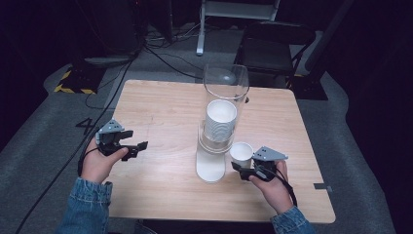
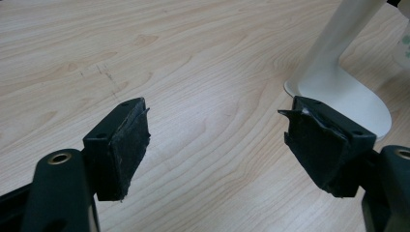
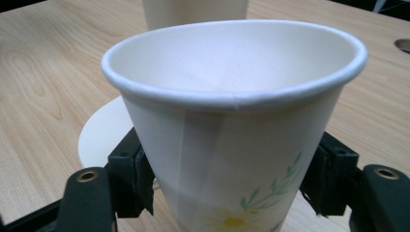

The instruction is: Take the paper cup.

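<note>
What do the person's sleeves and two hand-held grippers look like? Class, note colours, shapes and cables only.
Both forearms wear blue denim sleeves. The left gripper and right gripper are black, each topped with a grey three-cornered plate and trailing a black cable. The left gripper's fingers are blocky, faced with worn, ragged black padding.

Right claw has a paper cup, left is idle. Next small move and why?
Probably lift the paper cup a little and carry it clear of the cup dispenser. The right claw is shut on the cup's lower wall, right beside the dispenser's white base, so it looks freshly taken from the stack of cups. The left claw is open over bare table.
</note>
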